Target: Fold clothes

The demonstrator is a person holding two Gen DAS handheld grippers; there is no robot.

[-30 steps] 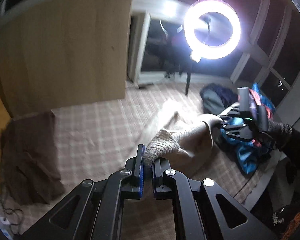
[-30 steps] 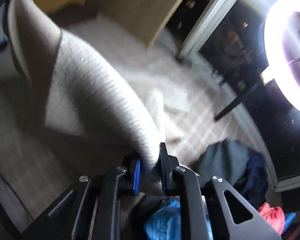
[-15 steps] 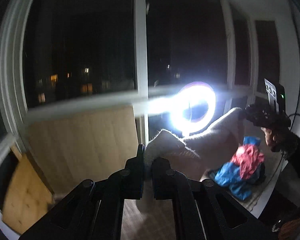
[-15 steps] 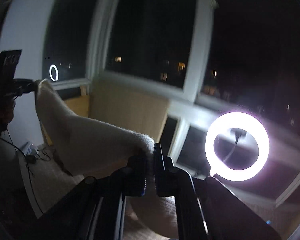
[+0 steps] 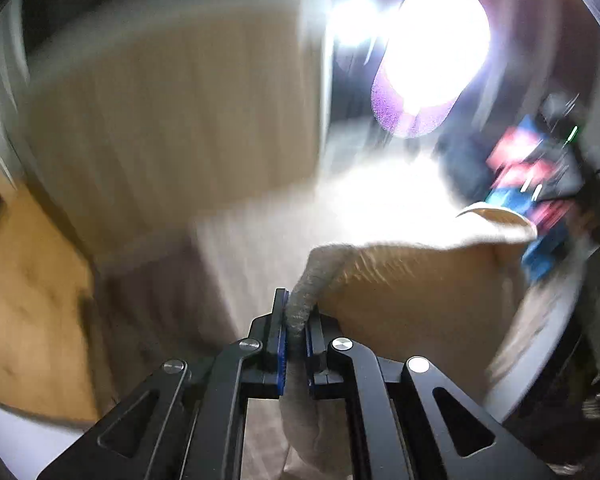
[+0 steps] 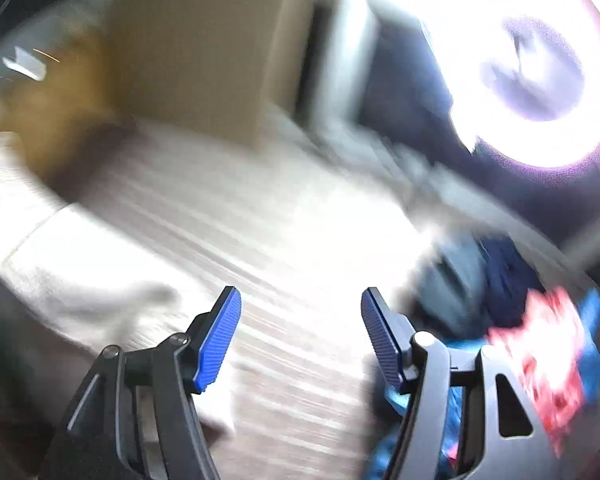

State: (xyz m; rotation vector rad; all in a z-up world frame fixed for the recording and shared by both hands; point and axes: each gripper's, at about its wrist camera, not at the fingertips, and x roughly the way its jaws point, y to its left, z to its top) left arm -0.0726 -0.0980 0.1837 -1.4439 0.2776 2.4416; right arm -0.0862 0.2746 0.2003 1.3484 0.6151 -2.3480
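Note:
A cream knitted sweater (image 5: 412,276) hangs from my left gripper (image 5: 296,320), which is shut on its ribbed edge; the rest drapes to the right over the checked bed cover (image 5: 252,240). In the right wrist view my right gripper (image 6: 300,320) has its jaws opening, blue pads (image 6: 216,344) wide apart with nothing between them. The sweater (image 6: 60,264) lies blurred at the left of that view, apart from the fingers. Both views are smeared by motion.
A bright ring light (image 6: 540,68) glares at the upper right. A heap of blue, red and dark clothes (image 6: 540,336) lies at the right. A wooden headboard panel (image 5: 172,112) stands behind the bed. The checked cover (image 6: 292,248) spreads beneath the right gripper.
My right gripper let go of the sweater and its jaws stand apart. Both cameras swung down from the dark windows toward the bed. The left gripper keeps its grip.

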